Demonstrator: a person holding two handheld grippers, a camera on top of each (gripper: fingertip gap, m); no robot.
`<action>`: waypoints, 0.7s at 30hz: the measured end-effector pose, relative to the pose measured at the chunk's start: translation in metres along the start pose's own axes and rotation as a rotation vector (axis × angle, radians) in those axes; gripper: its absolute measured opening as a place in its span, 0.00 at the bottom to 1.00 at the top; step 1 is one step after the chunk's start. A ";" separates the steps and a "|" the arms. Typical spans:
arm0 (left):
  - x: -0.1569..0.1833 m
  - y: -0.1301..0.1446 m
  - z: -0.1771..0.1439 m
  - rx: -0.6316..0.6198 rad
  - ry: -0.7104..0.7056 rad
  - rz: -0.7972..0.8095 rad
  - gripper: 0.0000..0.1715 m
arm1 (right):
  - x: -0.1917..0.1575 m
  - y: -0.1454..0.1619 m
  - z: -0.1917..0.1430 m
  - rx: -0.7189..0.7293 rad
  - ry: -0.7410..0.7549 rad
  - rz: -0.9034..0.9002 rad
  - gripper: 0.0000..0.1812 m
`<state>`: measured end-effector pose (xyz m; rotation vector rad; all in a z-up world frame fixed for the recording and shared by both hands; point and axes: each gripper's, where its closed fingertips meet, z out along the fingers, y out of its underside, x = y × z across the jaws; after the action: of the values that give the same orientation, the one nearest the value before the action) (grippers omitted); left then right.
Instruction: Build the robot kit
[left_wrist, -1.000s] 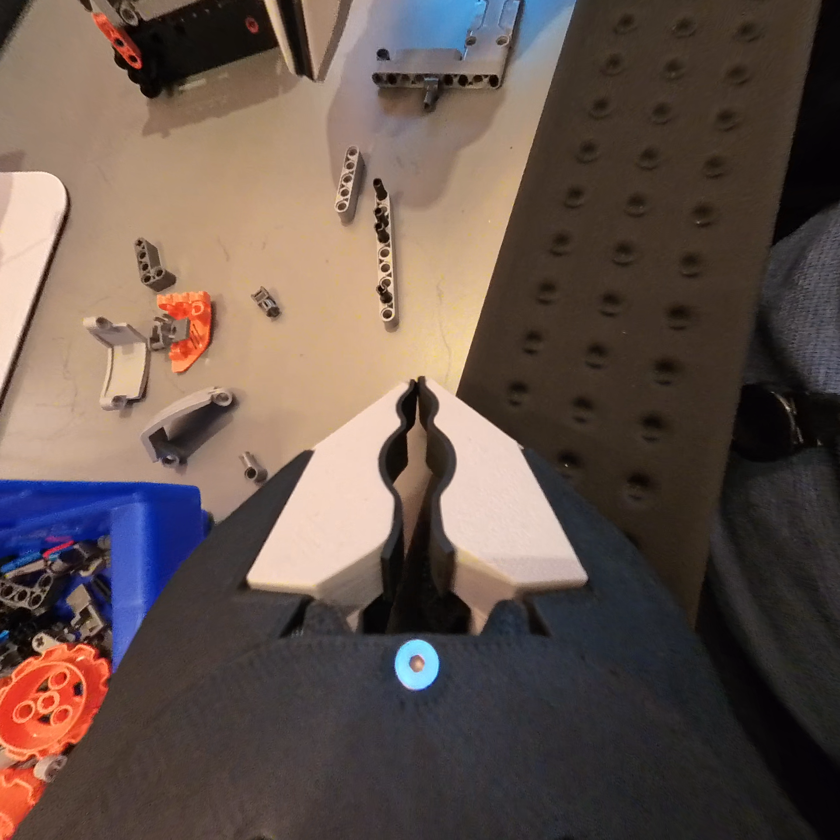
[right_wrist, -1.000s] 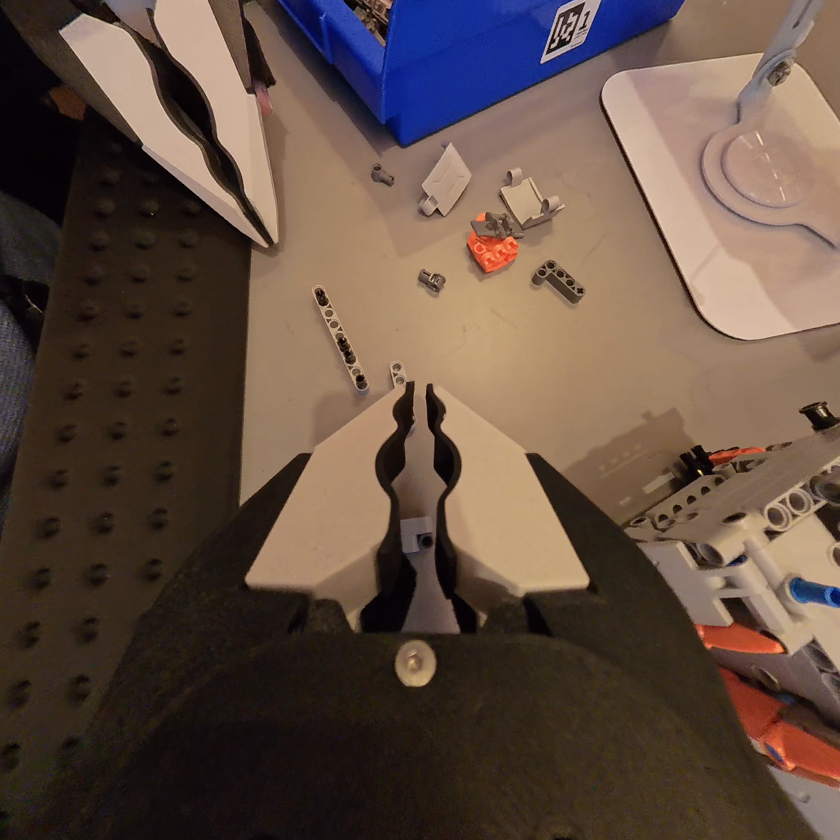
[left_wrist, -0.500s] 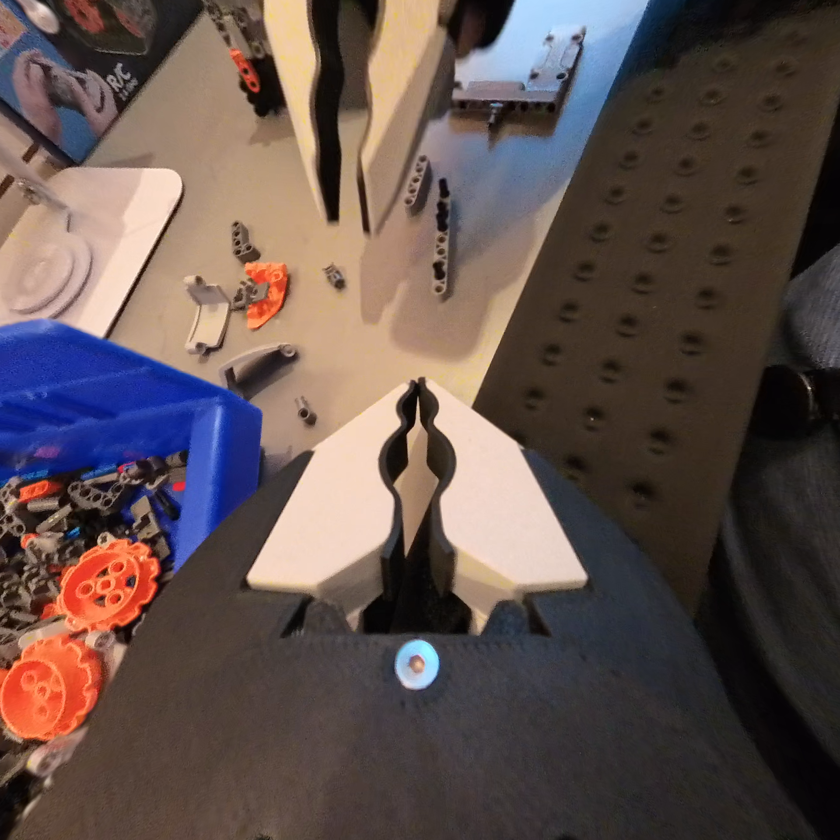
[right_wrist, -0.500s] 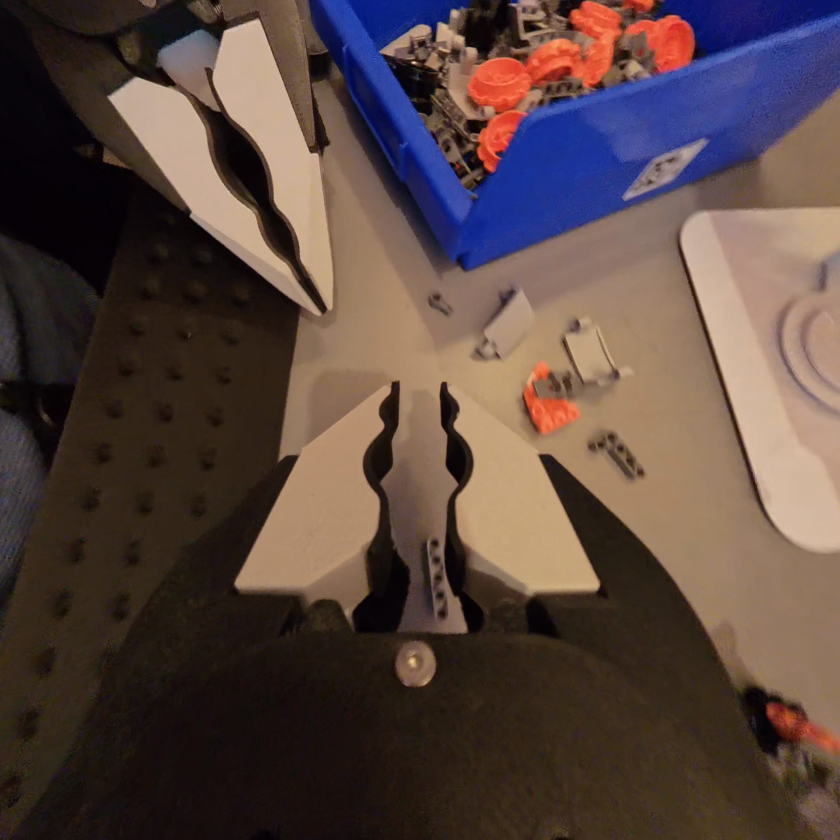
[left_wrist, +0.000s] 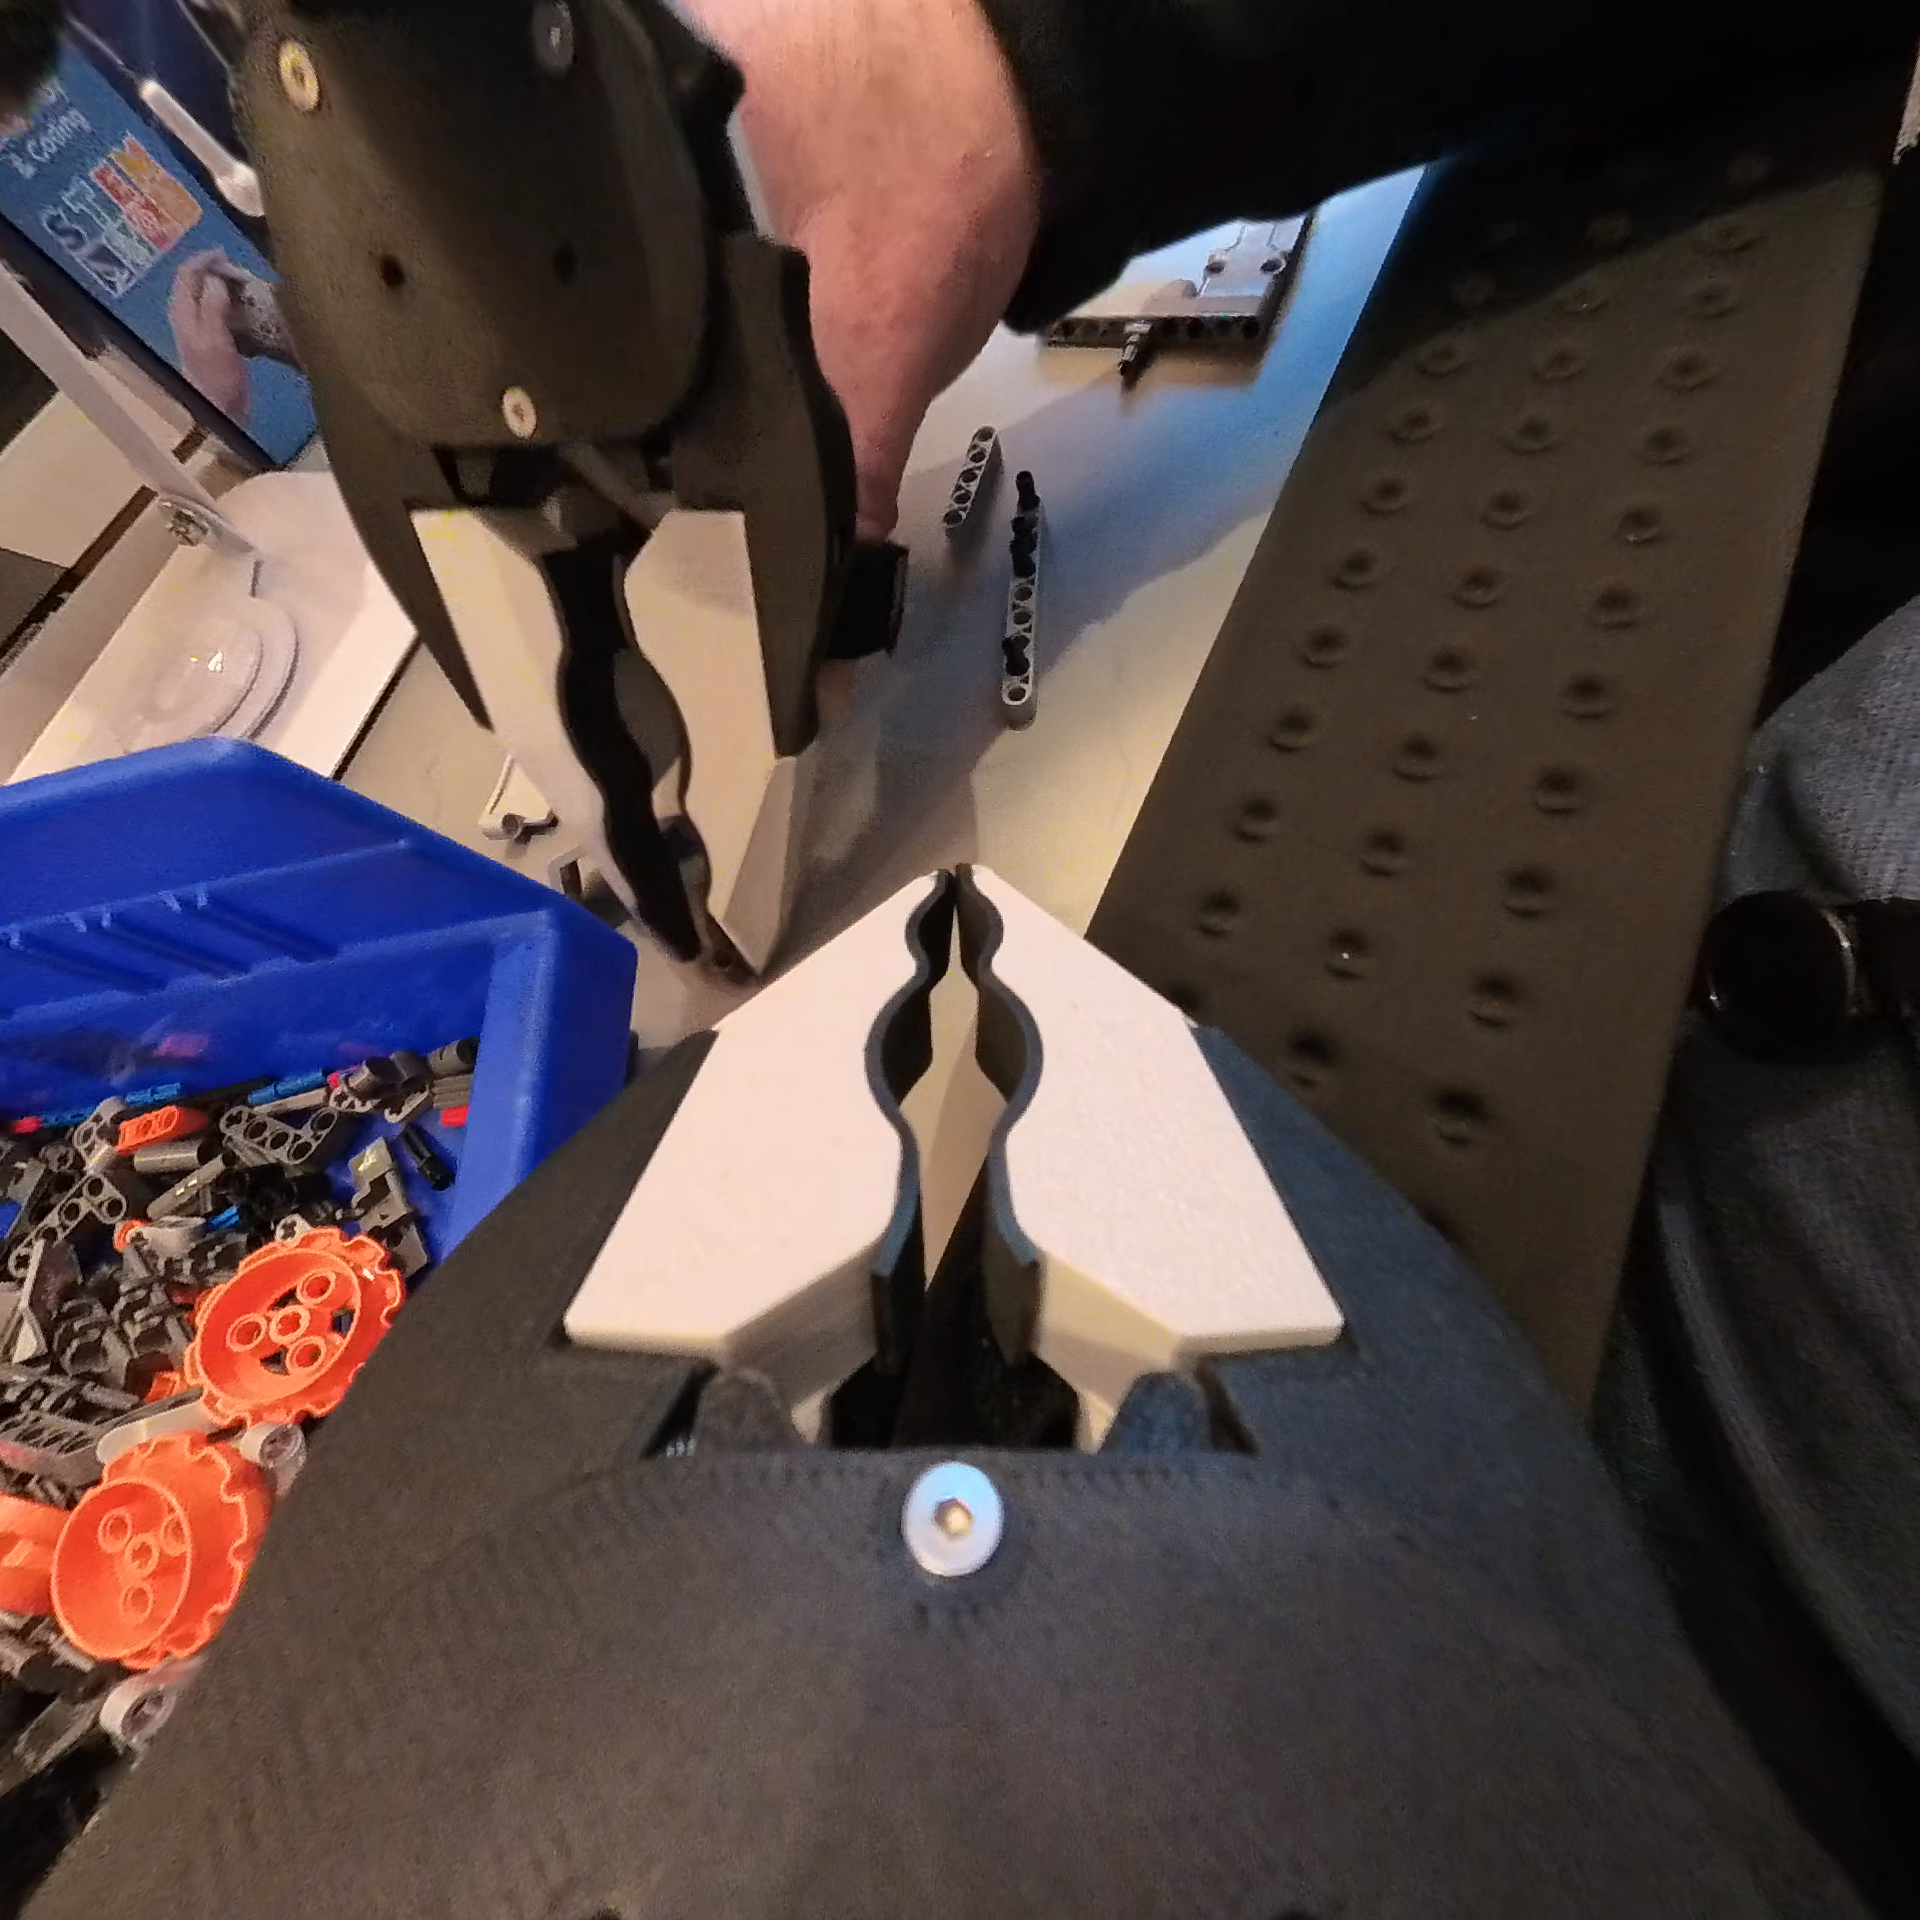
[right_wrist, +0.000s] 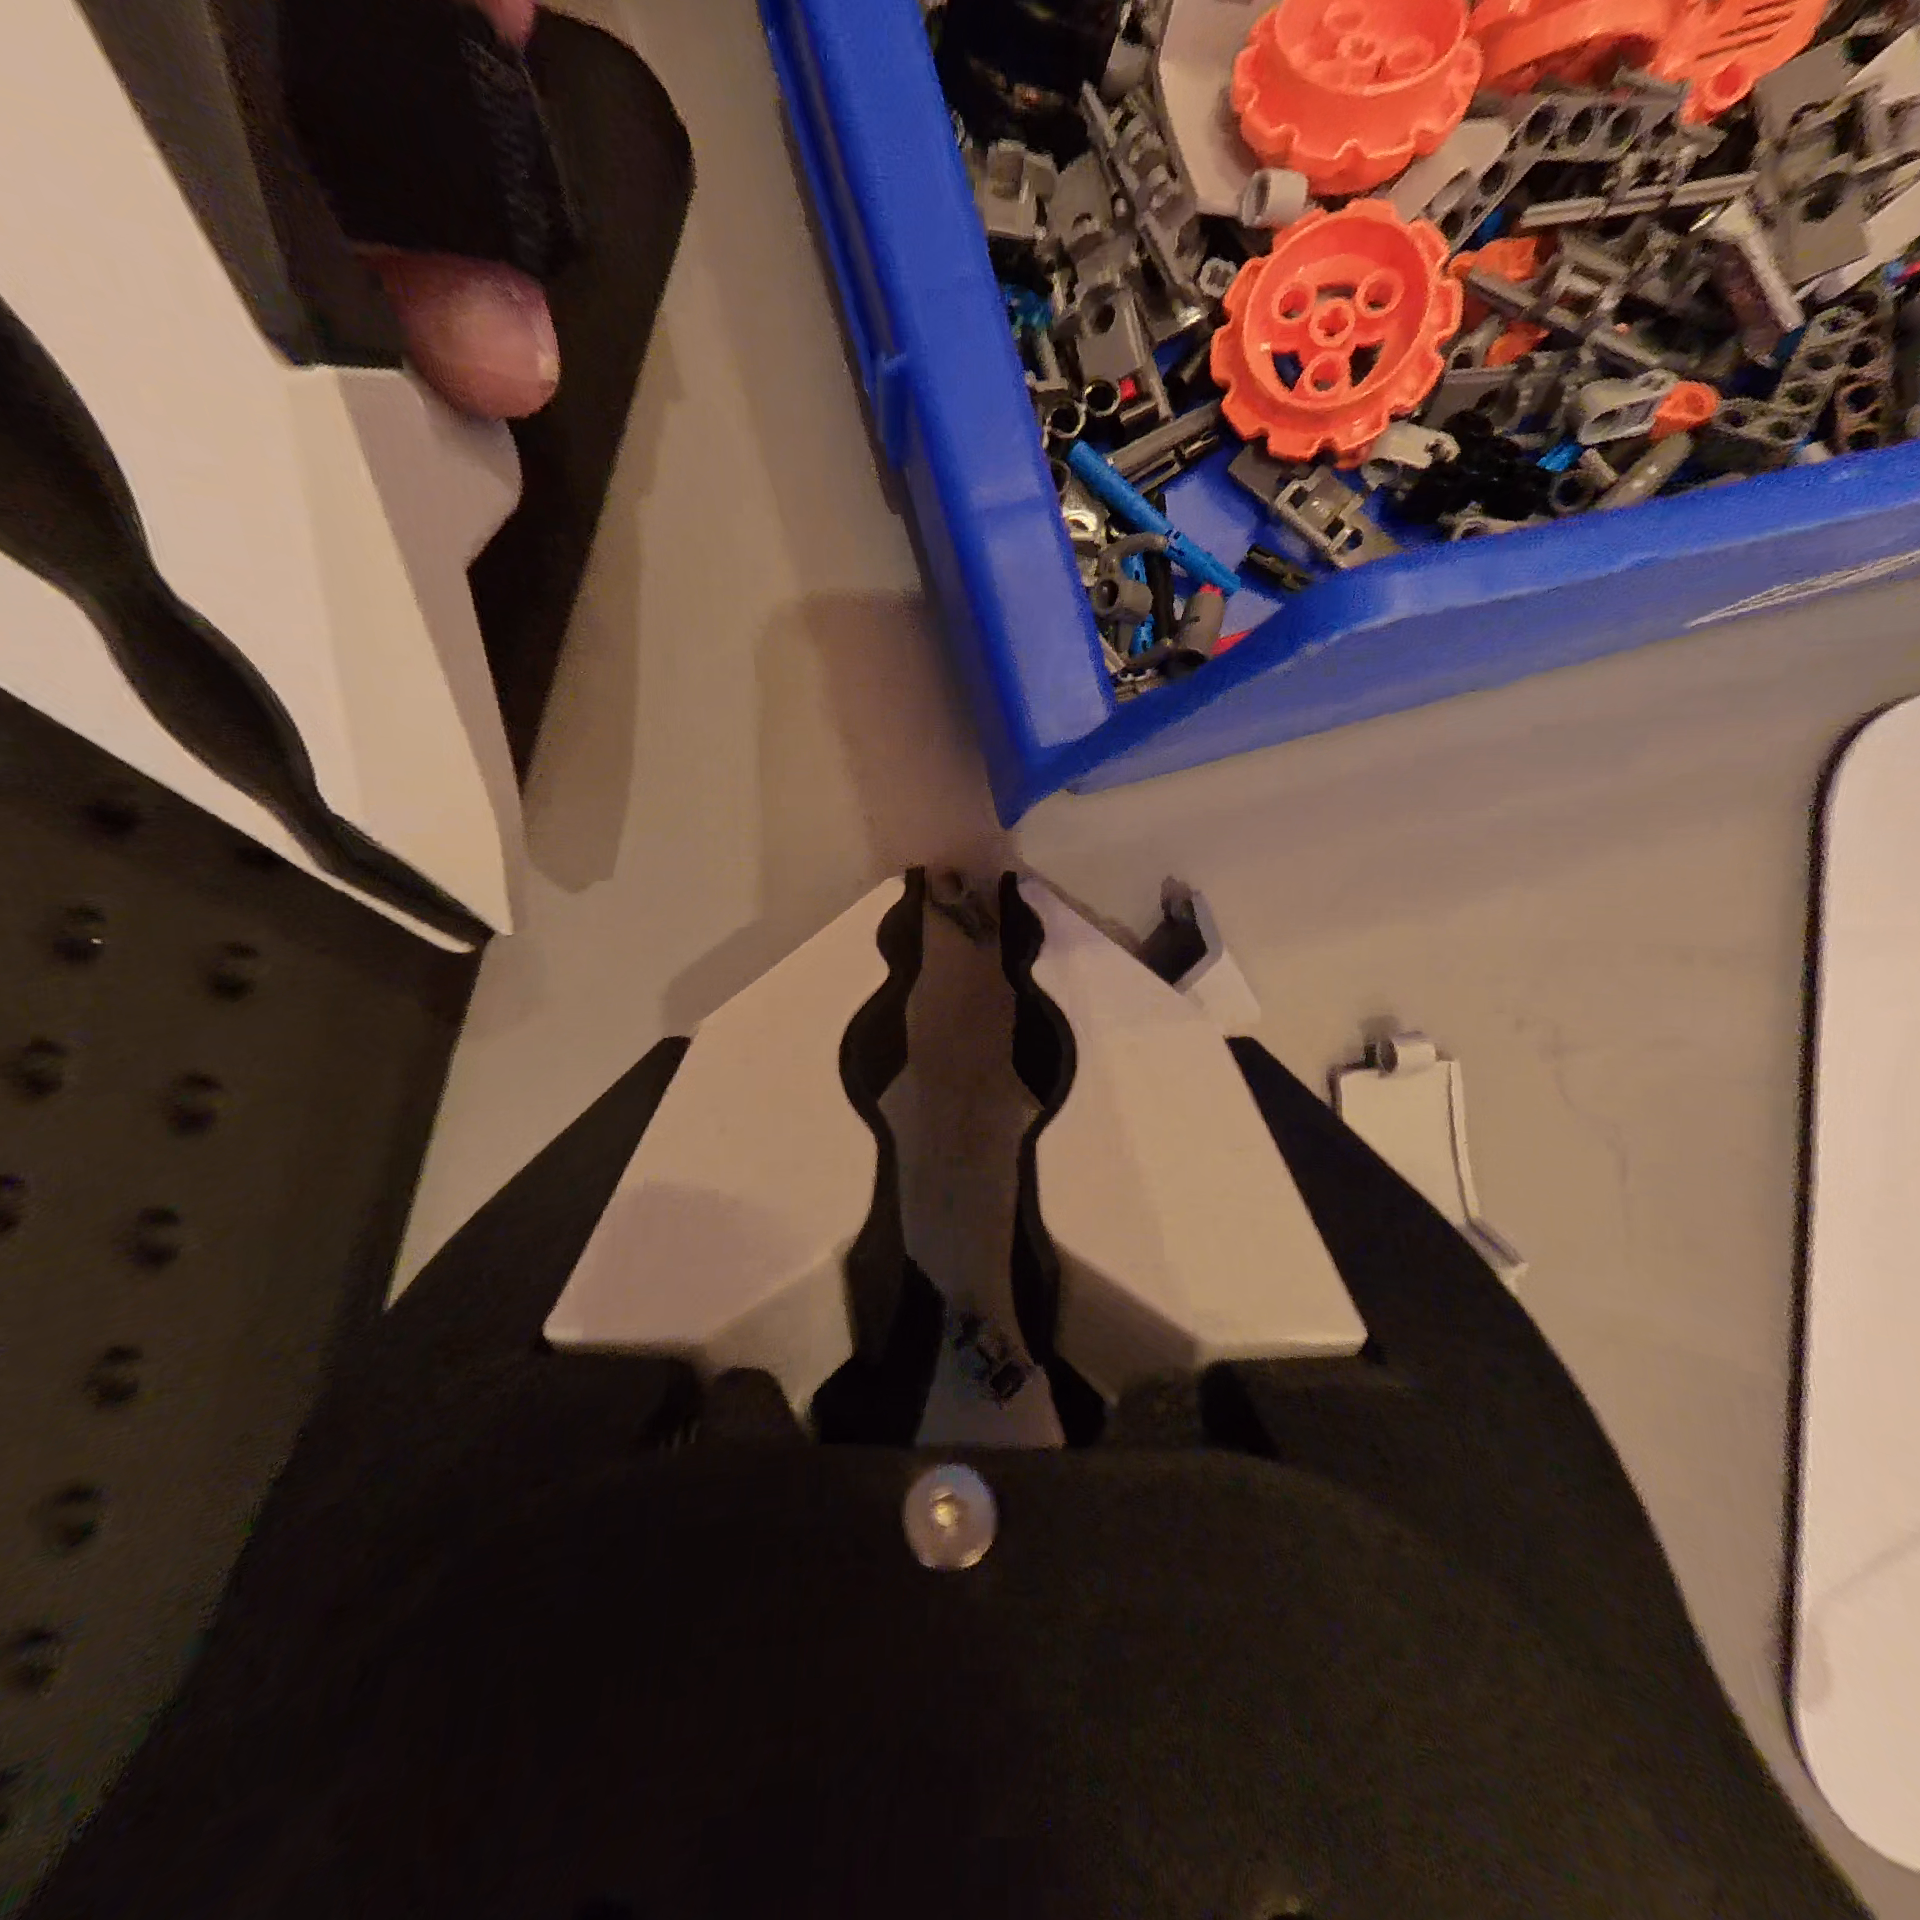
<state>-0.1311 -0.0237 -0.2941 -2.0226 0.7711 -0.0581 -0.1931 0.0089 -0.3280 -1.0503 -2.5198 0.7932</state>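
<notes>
My right gripper (right_wrist: 958, 883) is low over the grey table, just off the corner of the blue bin (right_wrist: 1023, 665). Its jaws stand slightly apart, with a small dark grey pin (right_wrist: 961, 902) between the tips. A second small dark piece (right_wrist: 987, 1361) lies on the table farther back between the fingers. My left gripper (left_wrist: 956, 878) is shut and empty, hovering beside the bin (left_wrist: 312, 935). The right gripper (left_wrist: 717, 951), held by a hand, also shows in the left wrist view. The left gripper's fingers (right_wrist: 312, 644) show at the upper left of the right wrist view.
The bin holds several grey and black parts and orange wheels (right_wrist: 1330, 332). Grey curved panels (right_wrist: 1195, 945) (right_wrist: 1403, 1122) lie right of my right gripper. A white board (right_wrist: 1870, 1247) is farther right. A long grey beam (left_wrist: 1023, 623) lies near a black studded mat (left_wrist: 1455, 727). The gap from one gripper's tips to the other's is roughly 8 cm.
My right gripper has moved toward the bin's corner and come down around the small pin, its jaws wider than a second ago. The left gripper stays shut, nearer the bin.
</notes>
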 end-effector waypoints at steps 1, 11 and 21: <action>0.000 0.000 0.000 0.002 0.001 0.000 0.00 | -0.001 -0.001 0.001 0.007 -0.017 0.006 0.03; -0.013 -0.007 -0.006 0.052 -0.072 -0.028 0.07 | -0.019 0.000 -0.035 0.106 -0.138 0.125 0.03; -0.018 -0.022 0.014 0.005 -0.076 0.014 0.13 | -0.026 0.061 -0.134 0.203 -0.004 0.337 0.02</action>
<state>-0.1302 0.0045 -0.2797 -2.0022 0.7367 0.0250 -0.0790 0.0755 -0.2586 -1.4179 -2.2339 1.1136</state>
